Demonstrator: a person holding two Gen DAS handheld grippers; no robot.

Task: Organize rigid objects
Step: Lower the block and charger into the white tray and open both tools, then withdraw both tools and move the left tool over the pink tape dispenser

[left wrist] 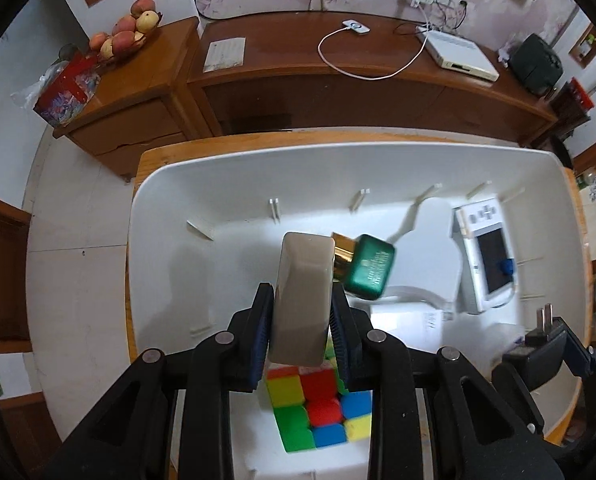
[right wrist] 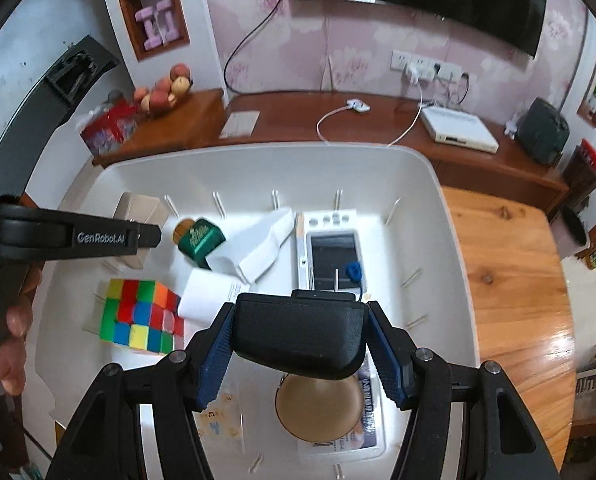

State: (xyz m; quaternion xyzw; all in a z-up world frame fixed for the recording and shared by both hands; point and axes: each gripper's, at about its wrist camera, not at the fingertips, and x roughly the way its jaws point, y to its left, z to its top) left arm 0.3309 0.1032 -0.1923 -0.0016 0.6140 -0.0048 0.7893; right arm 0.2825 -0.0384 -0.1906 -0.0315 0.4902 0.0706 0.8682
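Note:
My left gripper (left wrist: pixel 301 312) is shut on a grey rectangular block (left wrist: pixel 304 292) and holds it above a white bin (left wrist: pixel 170 208). Below it sits a colourful puzzle cube (left wrist: pixel 322 408). A green bottle with a gold cap (left wrist: pixel 366 266) lies just right of the block. My right gripper (right wrist: pixel 302 356) is shut on a black power adapter (right wrist: pixel 298 332) above the same bin (right wrist: pixel 450 248); it also shows in the left wrist view (left wrist: pixel 538 356). The left gripper (right wrist: pixel 98 236), cube (right wrist: pixel 142 316) and bottle (right wrist: pixel 200 238) show in the right wrist view.
The bin also holds a white handheld game console (right wrist: pixel 332 252), white paper boxes (right wrist: pixel 266 248) and a round tan lid (right wrist: pixel 318 408). The bin sits on a wooden table (right wrist: pixel 510 280). Behind stands a wooden cabinet (left wrist: pixel 338 72) with fruit (left wrist: pixel 126 36), cables and a white device (left wrist: pixel 458 52).

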